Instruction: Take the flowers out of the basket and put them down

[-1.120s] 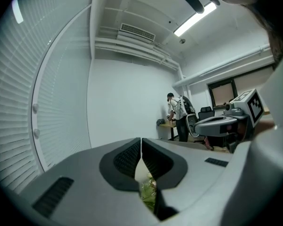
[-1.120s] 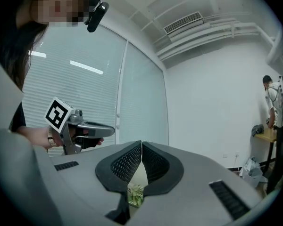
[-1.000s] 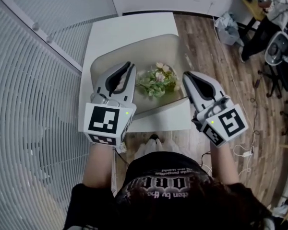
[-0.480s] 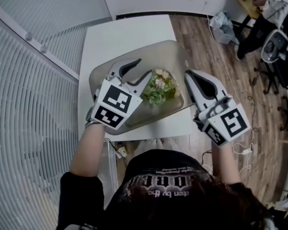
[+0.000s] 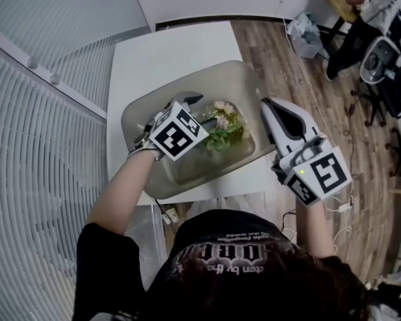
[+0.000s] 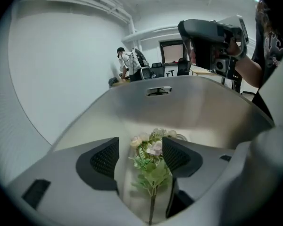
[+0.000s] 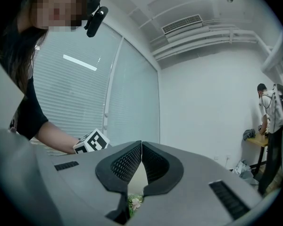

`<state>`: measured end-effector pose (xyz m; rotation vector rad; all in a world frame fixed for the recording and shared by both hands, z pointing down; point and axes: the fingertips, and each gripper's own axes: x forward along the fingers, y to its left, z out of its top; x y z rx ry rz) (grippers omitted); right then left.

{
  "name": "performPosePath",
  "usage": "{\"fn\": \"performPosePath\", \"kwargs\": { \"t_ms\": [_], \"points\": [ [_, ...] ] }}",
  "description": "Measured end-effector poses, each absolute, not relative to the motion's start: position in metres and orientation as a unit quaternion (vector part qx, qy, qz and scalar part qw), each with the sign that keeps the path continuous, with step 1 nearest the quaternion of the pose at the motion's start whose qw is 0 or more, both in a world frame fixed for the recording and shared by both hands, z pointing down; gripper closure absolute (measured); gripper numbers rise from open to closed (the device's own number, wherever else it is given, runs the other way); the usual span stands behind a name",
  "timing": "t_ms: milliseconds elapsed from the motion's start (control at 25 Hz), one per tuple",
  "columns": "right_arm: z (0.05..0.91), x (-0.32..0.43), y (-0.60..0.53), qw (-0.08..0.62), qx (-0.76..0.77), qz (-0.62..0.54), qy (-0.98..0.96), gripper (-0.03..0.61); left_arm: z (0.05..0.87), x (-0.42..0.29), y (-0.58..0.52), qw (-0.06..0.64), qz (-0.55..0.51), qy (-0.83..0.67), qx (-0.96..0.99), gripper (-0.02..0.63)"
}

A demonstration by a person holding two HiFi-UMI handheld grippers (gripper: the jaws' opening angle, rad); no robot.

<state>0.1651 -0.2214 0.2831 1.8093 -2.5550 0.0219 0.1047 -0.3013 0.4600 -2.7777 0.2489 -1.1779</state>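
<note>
**Left fingers spread around the flowers in the basket**

Head view: my left gripper point(image 5: 202, 112) reaches down into the shallow grey-beige plastic basket point(image 5: 139, 109), which sits on the white bench point(image 5: 167, 52). A small bunch of pale pink and white flowers with green leaves point(image 5: 222, 129) lies on the basket's floor, at the gripper's tip. My right gripper point(image 5: 267, 105) hovers just beside the basket's right rim.

Left gripper view: my fingers have just been opening. They stand released, with the bunch between them and its stem pointing toward me, and they are not pinching it.

Right gripper view: these fingers are clenched together on nothing.
</note>
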Motion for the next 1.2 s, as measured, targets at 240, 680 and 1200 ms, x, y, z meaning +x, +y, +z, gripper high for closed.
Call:
{"fn": "performPosePath", "kwargs": {
  "t_ms": [240, 680, 1200],
  "points": [
    [0.289, 0.173, -0.217, 0.011, 0.589, 0.010, -0.808, 0.549, 0.508, 0.118, -0.291, 0.028, -0.456, 0.018, -0.889, 0.236],
    [0.298, 0.188, -0.212, 0.012, 0.609, 0.017, -0.793, 0.549, 0.575, 0.118, -0.295, -0.015, -0.519, 0.003, -0.855, 0.207],
    [0.303, 0.190, -0.198, 0.019, 0.609, 0.017, -0.793, 0.549, 0.597, 0.107, -0.282, 0.018, -0.566, -0.011, -0.824, 0.320]
  ]
}}
